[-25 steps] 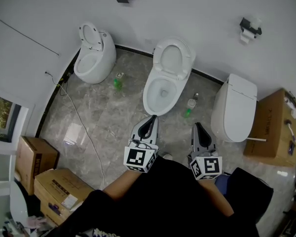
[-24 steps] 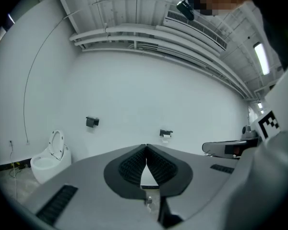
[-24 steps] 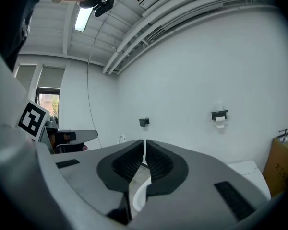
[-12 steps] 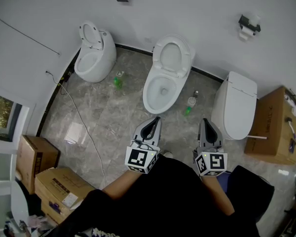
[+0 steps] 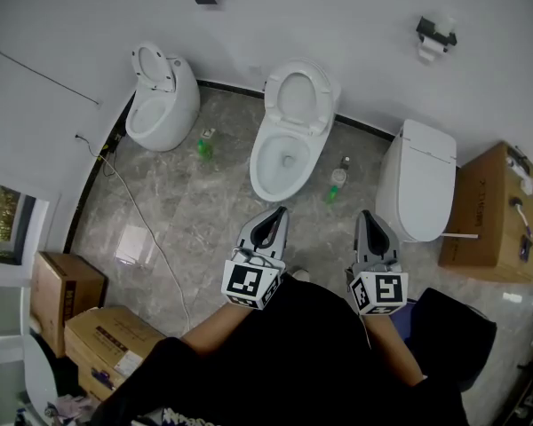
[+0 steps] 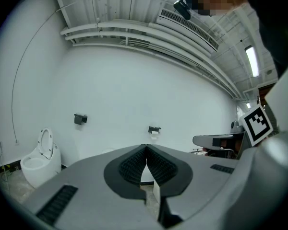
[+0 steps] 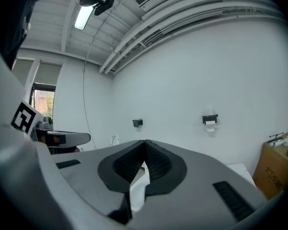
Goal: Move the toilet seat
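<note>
Looking down from the head camera, I hold both tools out over the grey floor [image 5: 195, 211], short of the middle toilet [image 5: 282, 162]. My left tool [image 5: 278, 211] points at the front of its bowl and stays clear of it. Its jaws are pressed together with nothing between them. My right tool [image 5: 362, 216] sits off to the right of the bowl's front, also closed and empty.

The toilet seat [image 5: 299, 96] stands raised at the back of the middle toilet, against the white wall [image 5: 338, 7], leaving the bowl open. Neither tool touches it.

Left of the middle toilet is a rounder toilet [image 5: 160, 105] with its seat up too. Right of it stands a third toilet [image 5: 417, 180] with the lid down. A green bottle [image 5: 204, 146] stands on the floor to the left of the middle toilet, another green bottle [image 5: 337, 185] to its right. Past the lidded toilet sits a cardboard box [image 5: 489, 211].
</note>
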Demonstrator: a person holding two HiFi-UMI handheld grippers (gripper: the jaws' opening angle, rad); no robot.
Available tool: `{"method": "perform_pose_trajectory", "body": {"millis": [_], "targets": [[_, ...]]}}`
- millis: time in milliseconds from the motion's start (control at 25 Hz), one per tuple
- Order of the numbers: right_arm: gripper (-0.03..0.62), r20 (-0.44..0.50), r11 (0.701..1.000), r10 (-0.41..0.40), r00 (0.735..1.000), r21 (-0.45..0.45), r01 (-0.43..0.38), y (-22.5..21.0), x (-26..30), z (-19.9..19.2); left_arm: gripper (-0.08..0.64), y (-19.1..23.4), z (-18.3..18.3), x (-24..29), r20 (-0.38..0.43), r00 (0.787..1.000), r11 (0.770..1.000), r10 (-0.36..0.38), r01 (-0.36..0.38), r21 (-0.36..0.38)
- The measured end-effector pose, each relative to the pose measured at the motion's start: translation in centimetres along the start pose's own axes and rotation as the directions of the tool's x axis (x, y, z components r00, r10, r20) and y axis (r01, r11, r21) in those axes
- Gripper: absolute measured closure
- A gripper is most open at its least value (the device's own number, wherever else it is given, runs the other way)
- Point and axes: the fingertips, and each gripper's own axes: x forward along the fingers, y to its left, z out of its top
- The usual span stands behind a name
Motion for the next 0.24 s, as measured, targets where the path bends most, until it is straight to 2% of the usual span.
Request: {"method": "perform_pose_trajectory", "body": {"millis": [240], "targets": [[0.561, -0.001, 1.0, -0.012, 1.0, 0.0, 0.012, -0.34, -0.48, -0.09, 0.545, -1.06, 0.42, 0.25, 0.011, 1.0, 1.0, -0.026, 0.026, 0.014]]}}
